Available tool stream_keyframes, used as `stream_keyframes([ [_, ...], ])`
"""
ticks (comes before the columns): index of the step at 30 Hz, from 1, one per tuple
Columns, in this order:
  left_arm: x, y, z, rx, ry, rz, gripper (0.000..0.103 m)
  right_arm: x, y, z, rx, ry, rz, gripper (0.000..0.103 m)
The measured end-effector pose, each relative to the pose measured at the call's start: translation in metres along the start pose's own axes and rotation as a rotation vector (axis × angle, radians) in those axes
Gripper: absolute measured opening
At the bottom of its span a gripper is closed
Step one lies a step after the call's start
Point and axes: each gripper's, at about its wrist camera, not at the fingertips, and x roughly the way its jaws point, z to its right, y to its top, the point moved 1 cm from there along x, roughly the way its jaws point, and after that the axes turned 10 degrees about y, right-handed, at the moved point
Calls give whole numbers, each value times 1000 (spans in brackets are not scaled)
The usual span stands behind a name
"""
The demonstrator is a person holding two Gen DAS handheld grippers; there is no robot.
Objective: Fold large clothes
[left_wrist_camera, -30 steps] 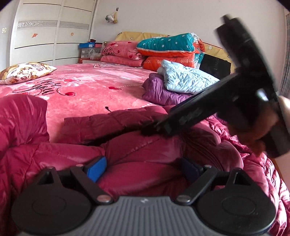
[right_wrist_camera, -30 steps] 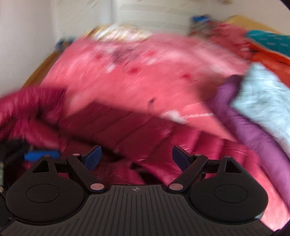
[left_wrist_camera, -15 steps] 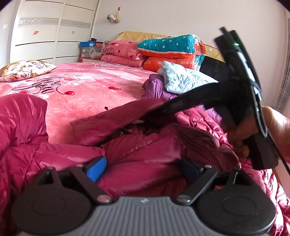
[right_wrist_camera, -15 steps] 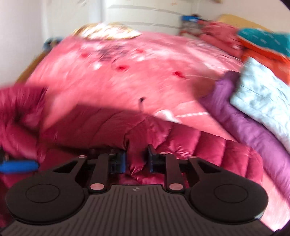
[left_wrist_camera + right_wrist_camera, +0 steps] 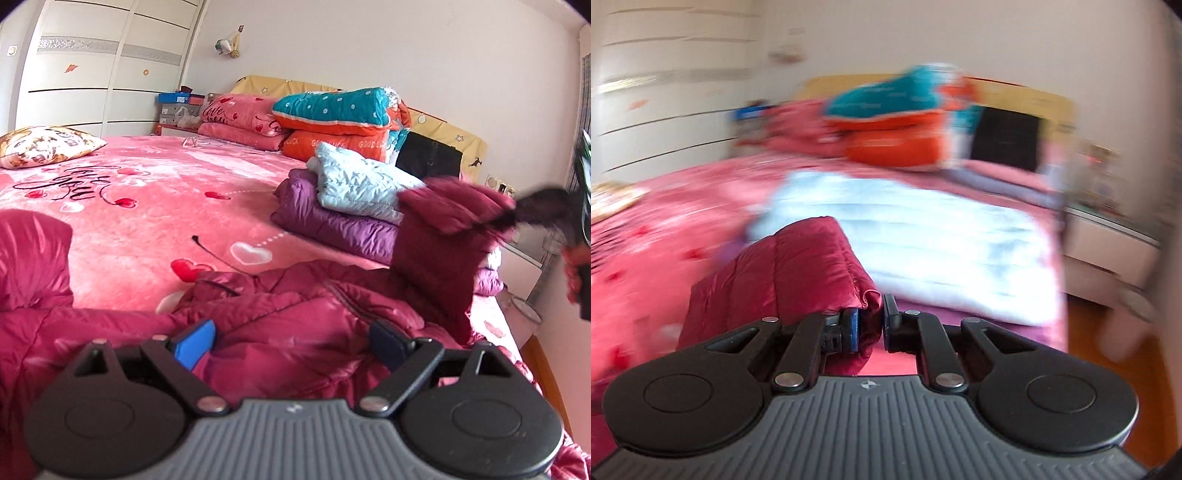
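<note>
- The right claw [image 5: 871,325] pinches a fold of the shiny dark-red puffy coat [image 5: 783,273], lifted up.
- The left claw [image 5: 291,341] is wide apart over the coat, holding nothing.

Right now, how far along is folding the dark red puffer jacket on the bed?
Early. Done: a purple jacket and a light blue jacket already sit folded in a stack. In hand: the right gripper is shut on an edge of the dark red puffer jacket, lifting it, while the left gripper is open over the rumpled body. Left: every fold.
</note>
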Motion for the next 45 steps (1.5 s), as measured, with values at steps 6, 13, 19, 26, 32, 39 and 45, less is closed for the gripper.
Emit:
stream_keyframes([
  [6,2,5,14,14,-37,34,90,-18,-37,104,131,-246,-17,13],
  [13,7,1,41,101,-58,61,92,1,-99,144,99,-349,-138,13],
  [19,7,3,48,98,-78,73,92,0,-116,135,95,-281,-153,46],
  [26,0,14,29,2,-70,94,92,-16,-55,73,30,62,-50,103],
  [32,-6,28,-7,-105,-9,142,92,17,-13,-35,-171,461,-122,102],
  [39,-9,30,-57,-251,124,140,92,68,-18,-168,-550,673,-249,102],
  [45,-15,27,-80,-342,181,151,92,107,-35,-235,-624,856,-435,102],
])
